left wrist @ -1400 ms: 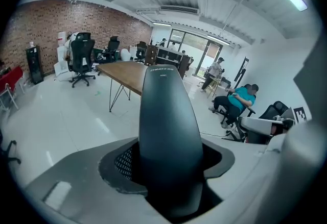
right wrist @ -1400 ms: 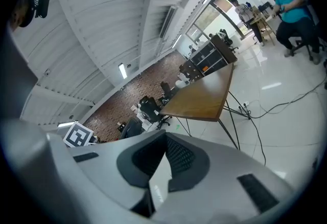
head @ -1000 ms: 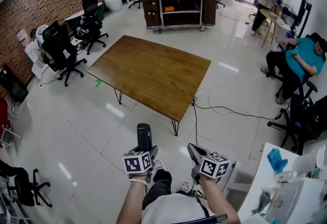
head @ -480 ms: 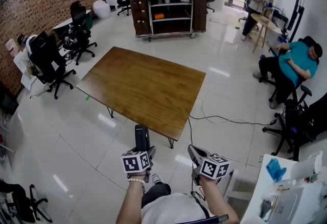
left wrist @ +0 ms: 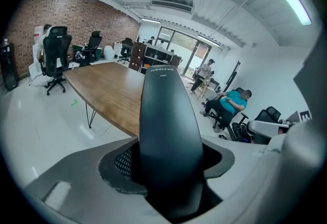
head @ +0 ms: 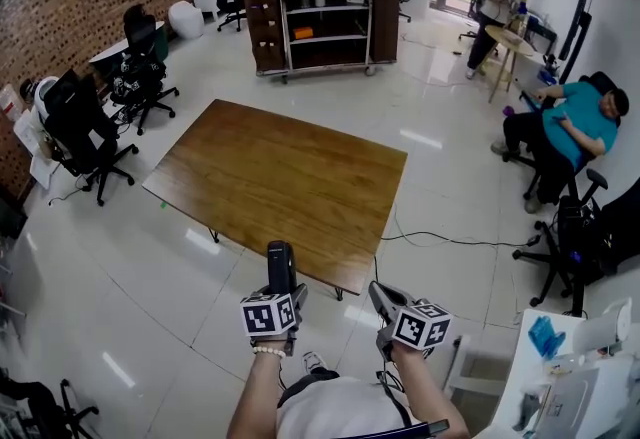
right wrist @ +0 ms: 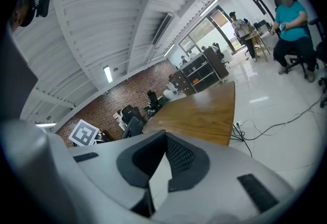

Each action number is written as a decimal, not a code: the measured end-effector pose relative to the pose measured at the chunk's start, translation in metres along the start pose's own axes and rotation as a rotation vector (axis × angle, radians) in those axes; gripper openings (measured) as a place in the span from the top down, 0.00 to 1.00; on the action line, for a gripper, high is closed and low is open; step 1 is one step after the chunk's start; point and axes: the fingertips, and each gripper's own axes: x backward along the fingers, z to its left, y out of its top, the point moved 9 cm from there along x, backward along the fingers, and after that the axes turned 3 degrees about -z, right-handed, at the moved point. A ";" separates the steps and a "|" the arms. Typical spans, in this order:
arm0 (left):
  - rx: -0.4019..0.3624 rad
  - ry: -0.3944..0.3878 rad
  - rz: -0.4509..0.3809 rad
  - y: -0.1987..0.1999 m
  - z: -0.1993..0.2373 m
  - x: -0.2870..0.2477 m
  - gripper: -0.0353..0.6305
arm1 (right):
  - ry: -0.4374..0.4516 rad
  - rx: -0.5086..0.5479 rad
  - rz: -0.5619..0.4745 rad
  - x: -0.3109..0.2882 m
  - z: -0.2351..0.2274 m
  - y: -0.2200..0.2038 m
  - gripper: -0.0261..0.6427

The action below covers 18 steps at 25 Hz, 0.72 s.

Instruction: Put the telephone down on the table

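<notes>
The left gripper [head: 284, 299] is clamped on the slim black plastic telephone handset [head: 281, 267] — upright, in the air by the brown wooden worktop's [head: 290, 177] near edge. The right gripper [head: 381, 297] has its jaws together — nothing between them.

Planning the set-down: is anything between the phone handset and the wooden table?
Nothing visible. The black plastic telephone handset, gripped in the left tongs, faces the bare brown wooden table across open white tiled floor.
</notes>
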 end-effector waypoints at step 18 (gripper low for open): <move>-0.049 -0.074 0.021 0.051 0.033 -0.042 0.50 | -0.069 -0.013 -0.036 -0.049 0.008 0.008 0.96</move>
